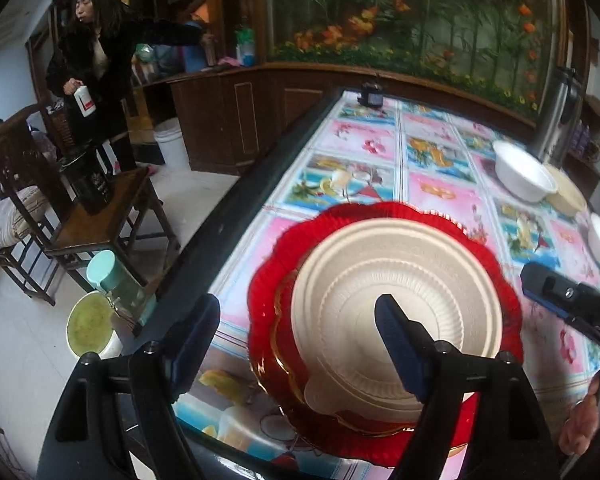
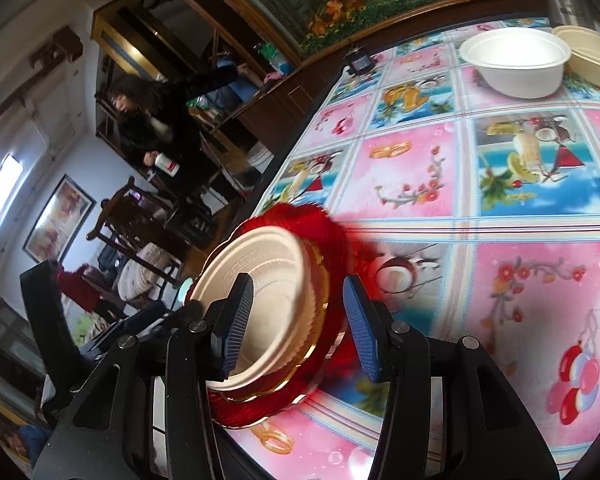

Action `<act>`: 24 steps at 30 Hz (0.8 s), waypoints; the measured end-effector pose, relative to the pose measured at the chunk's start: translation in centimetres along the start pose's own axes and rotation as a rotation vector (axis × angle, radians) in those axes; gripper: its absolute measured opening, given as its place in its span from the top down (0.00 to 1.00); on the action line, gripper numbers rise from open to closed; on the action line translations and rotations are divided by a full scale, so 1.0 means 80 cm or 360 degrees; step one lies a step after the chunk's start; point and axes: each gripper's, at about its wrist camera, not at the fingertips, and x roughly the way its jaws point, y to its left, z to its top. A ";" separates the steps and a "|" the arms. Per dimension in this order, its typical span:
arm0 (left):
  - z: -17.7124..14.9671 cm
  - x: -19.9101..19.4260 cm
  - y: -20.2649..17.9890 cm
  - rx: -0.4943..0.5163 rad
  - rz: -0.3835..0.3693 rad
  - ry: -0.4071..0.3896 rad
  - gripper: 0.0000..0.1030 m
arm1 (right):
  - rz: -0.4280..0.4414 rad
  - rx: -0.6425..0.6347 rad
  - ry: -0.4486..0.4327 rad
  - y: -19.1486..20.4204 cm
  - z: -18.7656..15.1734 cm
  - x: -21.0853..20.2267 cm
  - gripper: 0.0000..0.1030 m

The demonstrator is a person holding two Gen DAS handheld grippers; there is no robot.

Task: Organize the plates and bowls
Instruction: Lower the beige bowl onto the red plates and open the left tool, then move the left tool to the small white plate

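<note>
Cream plate [image 1: 396, 300] nested on red plate [image 1: 384, 320], lower centre of counter [image 1: 440, 196] (stacked by type). Left claw [image 1: 296, 344] and right claw [image 2: 296, 320] spread, pinching nothing.

A cream ribbed plate [image 1: 396, 304] lies stacked on a red scalloped plate [image 1: 496, 280] near the table edge, with a white bowl [image 1: 524, 176] and a cream bowl [image 1: 568, 194] well apart.
</note>
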 end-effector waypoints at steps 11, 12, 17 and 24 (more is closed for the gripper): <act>0.007 -0.028 -0.072 0.0134 -0.0156 -0.0086 0.22 | -0.0040 0.0141 -0.0043 -0.051 0.000 -0.030 0.54; 0.006 -0.029 -0.081 0.0159 -0.0177 -0.0081 0.22 | -0.0043 0.0150 -0.0053 -0.055 0.000 -0.036 0.54; -0.004 -0.025 -0.146 0.0312 -0.0271 -0.0012 0.22 | -0.0057 0.0202 -0.0101 -0.085 0.004 -0.063 0.54; -0.023 -0.013 -0.234 0.0518 -0.0360 0.0094 0.22 | -0.0096 0.0293 -0.0191 -0.139 0.008 -0.116 0.54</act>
